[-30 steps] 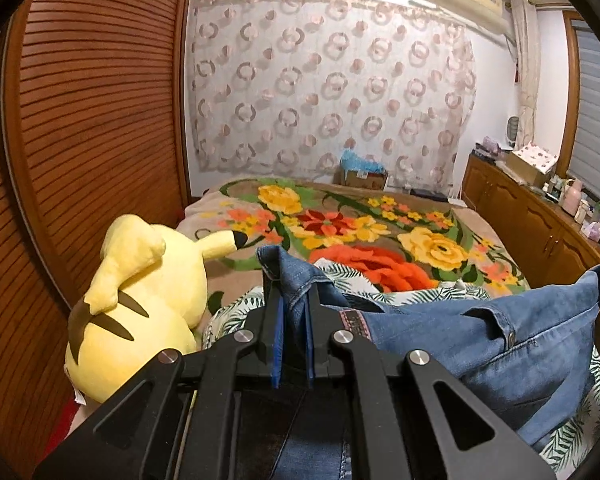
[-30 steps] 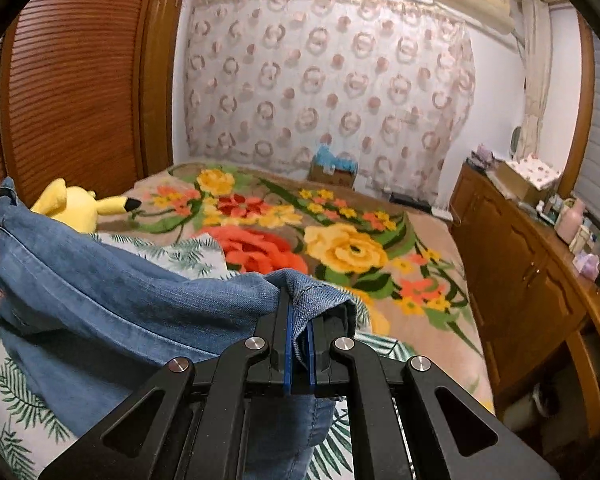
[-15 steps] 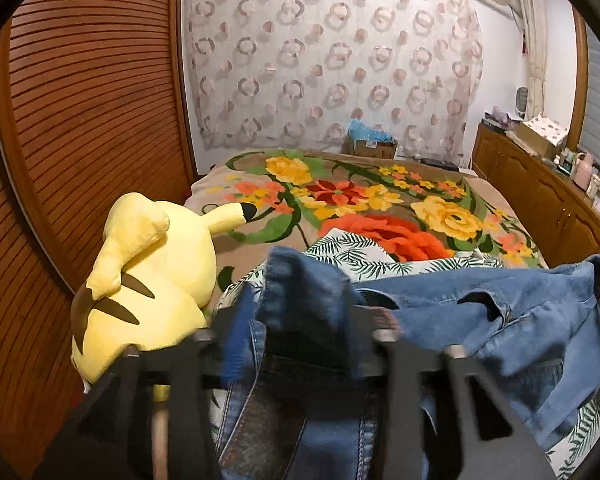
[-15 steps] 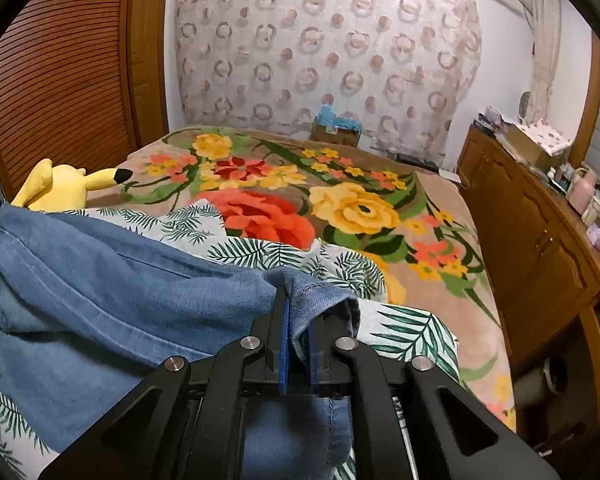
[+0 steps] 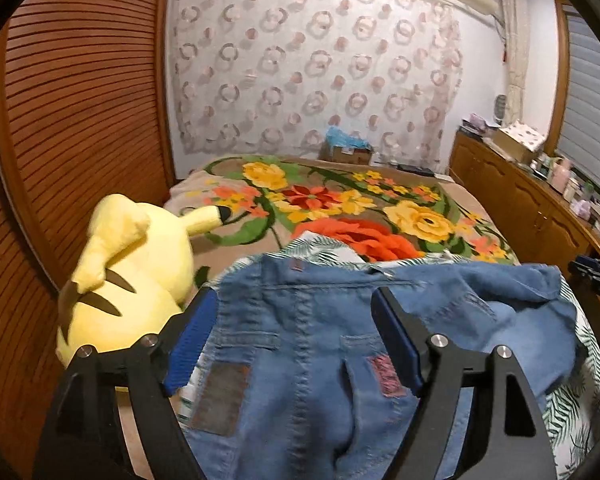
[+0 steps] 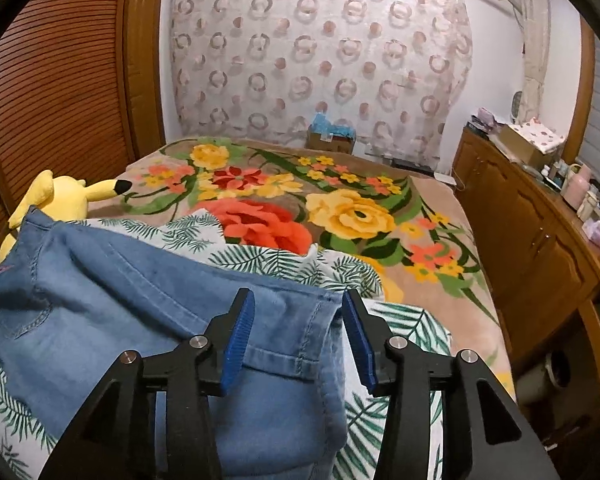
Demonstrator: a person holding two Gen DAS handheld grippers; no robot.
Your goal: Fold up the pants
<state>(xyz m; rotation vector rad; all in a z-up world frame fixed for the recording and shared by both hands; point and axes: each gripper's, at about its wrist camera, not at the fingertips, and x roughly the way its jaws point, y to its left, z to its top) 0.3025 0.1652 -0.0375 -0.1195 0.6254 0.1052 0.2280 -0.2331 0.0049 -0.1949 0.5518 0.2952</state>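
Blue denim pants [image 5: 316,344] lie on a leaf-print cloth [image 6: 268,258] on the bed, waistband and back pockets facing the left wrist view. My left gripper [image 5: 296,300] hovers over the waistband, its jaws opening wide, the blue pads clear of the fabric. In the right wrist view the pants [image 6: 120,304] stretch to the left. My right gripper [image 6: 296,300] stands over the pants' corner with jaws opening; the denim lies between the pads and is not pinched.
A yellow plush toy [image 5: 132,276] sits at the bed's left, close to the left gripper. The floral blanket [image 6: 340,208] covers the far bed. A wooden cabinet [image 6: 540,248] with bottles runs along the right. A slatted wooden door [image 5: 80,120] is on the left.
Both grippers were shut on folds of the pants; both have opened and let go. The denim has dropped flat onto the leaf-print cloth.
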